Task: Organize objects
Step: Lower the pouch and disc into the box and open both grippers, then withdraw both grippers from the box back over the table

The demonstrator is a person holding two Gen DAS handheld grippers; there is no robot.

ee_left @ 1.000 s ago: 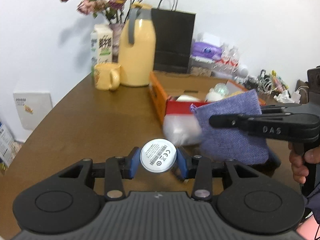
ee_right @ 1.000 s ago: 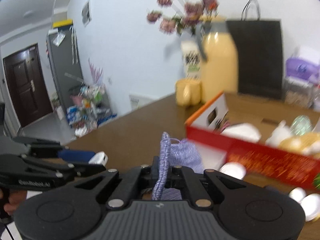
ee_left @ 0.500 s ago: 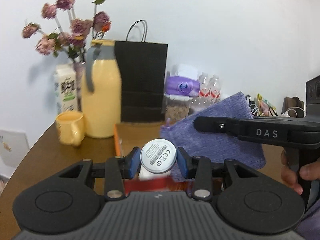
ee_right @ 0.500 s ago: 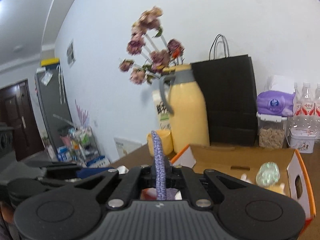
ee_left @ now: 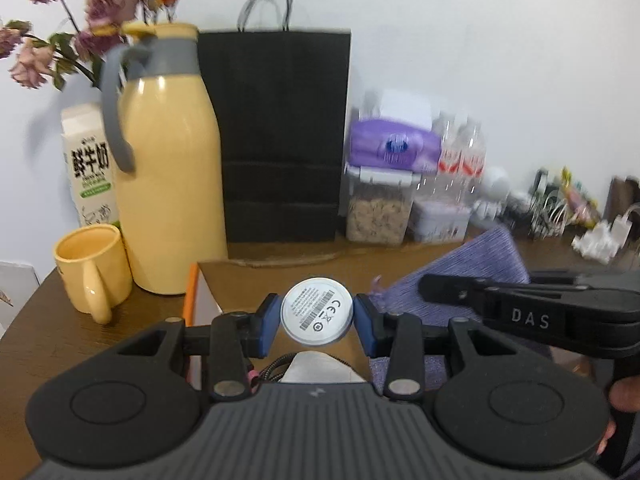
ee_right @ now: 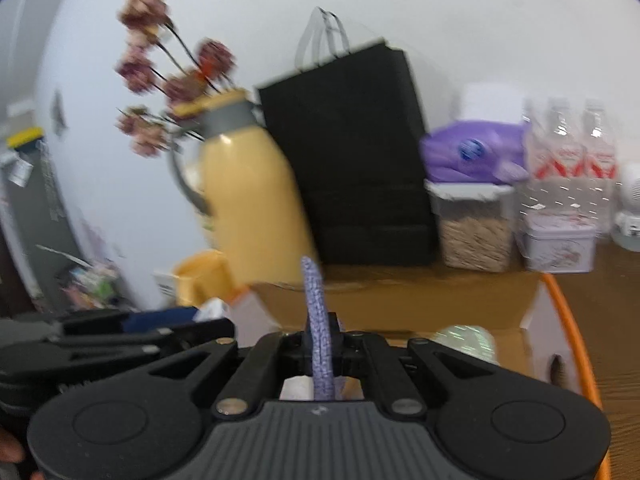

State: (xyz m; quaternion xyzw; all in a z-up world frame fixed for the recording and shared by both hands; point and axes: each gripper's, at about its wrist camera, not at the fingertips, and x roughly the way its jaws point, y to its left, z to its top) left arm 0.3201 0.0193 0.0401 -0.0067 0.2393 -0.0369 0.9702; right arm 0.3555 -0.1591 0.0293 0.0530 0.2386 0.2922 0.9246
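Note:
My left gripper [ee_left: 317, 320] is shut on a round white disc [ee_left: 317, 311] with a printed label, held above the open orange-edged cardboard box [ee_left: 256, 276]. My right gripper [ee_right: 320, 344] is shut on a purple fabric pouch [ee_right: 316, 320], seen edge-on. The pouch also shows flat in the left wrist view [ee_left: 464, 276], just right of the disc, with the right gripper [ee_left: 520, 312] clamped on it. The box [ee_right: 560, 320] lies below both grippers and holds a white item [ee_left: 320, 368] and a greenish ball [ee_right: 464, 340].
Behind the box stand a yellow thermos jug [ee_left: 168, 168], a yellow mug [ee_left: 92, 272], a milk carton [ee_left: 88, 168], a black paper bag [ee_left: 280, 136], a cereal jar [ee_left: 378, 208], water bottles [ee_left: 460, 152] and dried flowers [ee_left: 92, 4]. Cables and clutter lie at the far right [ee_left: 568, 208].
Both grippers have moved forward over the box and closer to the jug and bag. The disc and the pouch remain gripped. The pouch now sits lower and further right of the disc.

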